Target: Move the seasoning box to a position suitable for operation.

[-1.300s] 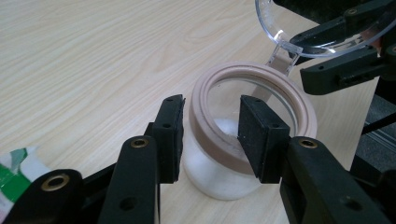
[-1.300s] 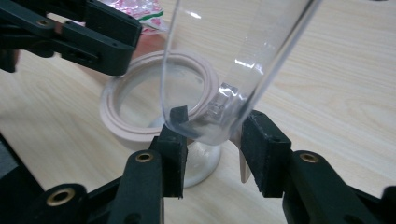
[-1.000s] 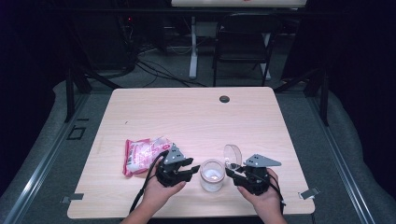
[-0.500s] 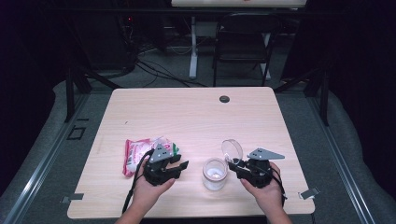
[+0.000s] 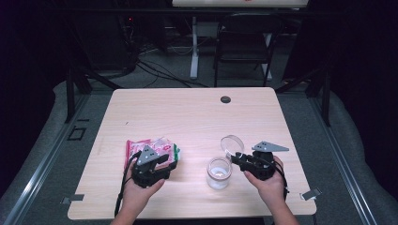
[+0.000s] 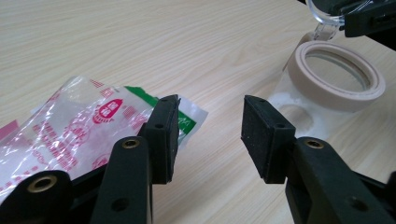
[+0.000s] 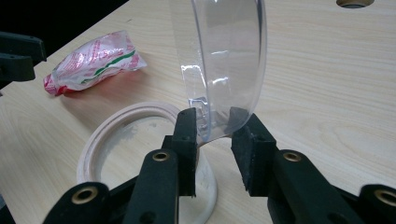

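Left hand-held gripper point(image 6: 210, 135), jaws just spreading and empty, probably goes next for the snack packet point(image 6: 70, 135) at its left; right hand-held gripper point(image 7: 215, 140) pinches the clear lid point(image 7: 224, 60).

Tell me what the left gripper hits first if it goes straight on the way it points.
Judging by its own view, the left gripper aims over bare table between the snack packet and the open jar. The way looks free, though depth is uncertain.

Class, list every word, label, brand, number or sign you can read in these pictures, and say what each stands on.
Plastic packet: red printing and a red emblem, too blurred to read.
Jar, clear lid, table: no writing seen.
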`<state>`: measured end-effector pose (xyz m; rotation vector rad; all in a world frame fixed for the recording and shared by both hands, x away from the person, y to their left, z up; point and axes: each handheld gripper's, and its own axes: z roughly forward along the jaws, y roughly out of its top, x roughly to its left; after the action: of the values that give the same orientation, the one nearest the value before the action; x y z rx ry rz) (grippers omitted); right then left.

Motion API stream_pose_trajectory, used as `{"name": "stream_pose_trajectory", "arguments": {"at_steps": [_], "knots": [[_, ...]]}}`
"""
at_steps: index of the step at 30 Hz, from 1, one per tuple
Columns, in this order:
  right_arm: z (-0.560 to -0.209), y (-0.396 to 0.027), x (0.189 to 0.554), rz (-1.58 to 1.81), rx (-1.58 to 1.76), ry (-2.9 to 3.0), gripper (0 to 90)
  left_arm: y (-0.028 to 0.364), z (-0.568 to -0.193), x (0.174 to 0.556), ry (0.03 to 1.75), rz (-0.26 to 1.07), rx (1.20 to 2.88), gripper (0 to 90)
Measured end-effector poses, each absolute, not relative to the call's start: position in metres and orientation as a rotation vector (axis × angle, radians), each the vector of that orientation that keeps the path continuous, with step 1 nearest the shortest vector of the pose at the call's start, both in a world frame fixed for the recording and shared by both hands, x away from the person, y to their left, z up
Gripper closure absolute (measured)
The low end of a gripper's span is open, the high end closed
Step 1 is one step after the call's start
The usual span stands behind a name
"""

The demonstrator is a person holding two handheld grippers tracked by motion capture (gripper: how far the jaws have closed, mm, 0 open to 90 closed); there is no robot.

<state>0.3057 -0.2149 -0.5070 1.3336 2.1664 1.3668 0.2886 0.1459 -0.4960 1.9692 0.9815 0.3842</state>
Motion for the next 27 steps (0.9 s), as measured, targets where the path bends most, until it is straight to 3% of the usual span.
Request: {"name": "stream_pose_trajectory", "arguments": {"at_steps": [6, 14, 27], "knots": [[-0.508, -0.216, 0.312, 1.38, 1.346, 2.156, 70.0, 0.155, -0.499, 0.288, 1.006, 0.424, 1.979, 56.1], [-0.509, -0.218, 0.315, 1.384, 1.348, 2.149, 66.1, 0.163, -0.506, 0.295, 1.029, 0.366, 1.992, 53.6], [-0.508, -0.217, 0.312, 1.382, 1.334, 2.145, 58.9, 0.166, -0.51, 0.296, 1.029, 0.47, 2.027, 48.4]]}}
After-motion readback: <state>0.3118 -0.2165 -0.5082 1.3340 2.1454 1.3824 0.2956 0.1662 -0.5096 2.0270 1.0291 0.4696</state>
